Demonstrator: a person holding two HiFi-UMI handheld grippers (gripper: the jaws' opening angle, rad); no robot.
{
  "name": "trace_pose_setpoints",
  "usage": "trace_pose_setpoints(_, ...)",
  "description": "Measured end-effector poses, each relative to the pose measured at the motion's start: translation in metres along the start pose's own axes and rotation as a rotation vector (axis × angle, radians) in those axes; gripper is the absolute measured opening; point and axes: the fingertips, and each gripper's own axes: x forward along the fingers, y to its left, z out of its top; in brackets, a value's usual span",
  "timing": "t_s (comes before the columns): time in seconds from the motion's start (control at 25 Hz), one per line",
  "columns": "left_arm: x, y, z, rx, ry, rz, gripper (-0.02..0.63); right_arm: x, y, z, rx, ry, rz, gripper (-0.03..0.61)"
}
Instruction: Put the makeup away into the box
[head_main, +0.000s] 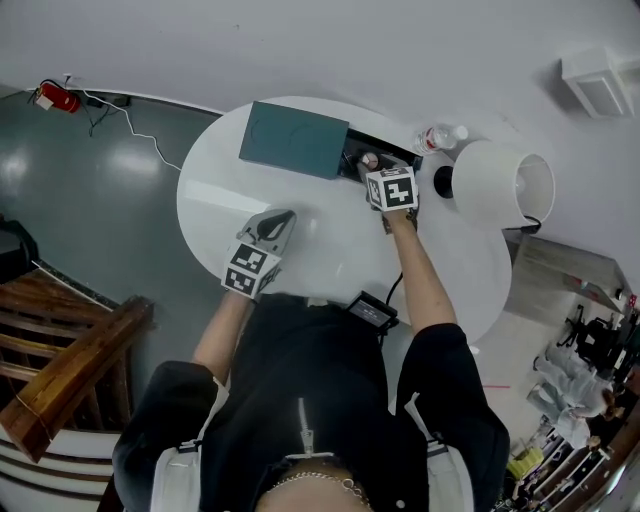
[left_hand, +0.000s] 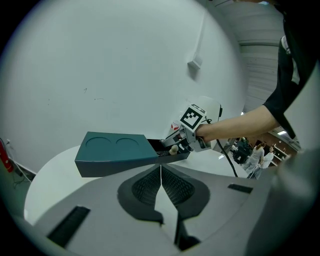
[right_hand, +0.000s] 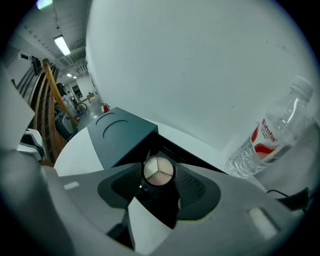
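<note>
light: bright, even | shadows: soft | glare: tabletop | distortion: fisheye edges, gripper views

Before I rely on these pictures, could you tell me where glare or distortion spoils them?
Head view: glare on the table and floor. Both gripper views: fisheye bending, dark corners. Right gripper view: the compact is in sharp focus.

The right tool hides most of the box's open inside
</note>
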Motion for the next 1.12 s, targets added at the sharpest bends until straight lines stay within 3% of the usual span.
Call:
trace_pose_setpoints(0.76,0.003,0.043,-0.010,-0.065,0.035,0.028,0.014,0.050,-0.024,-0.003,0.044,0.164,-0.067,0.207)
trace_pose_setpoints(1.12,0.004,0.050,-0.009,-0.079,0.038,0.037,0.014,0.057,-0.024,-0.007,0.012,0.217,-0.068,0.209)
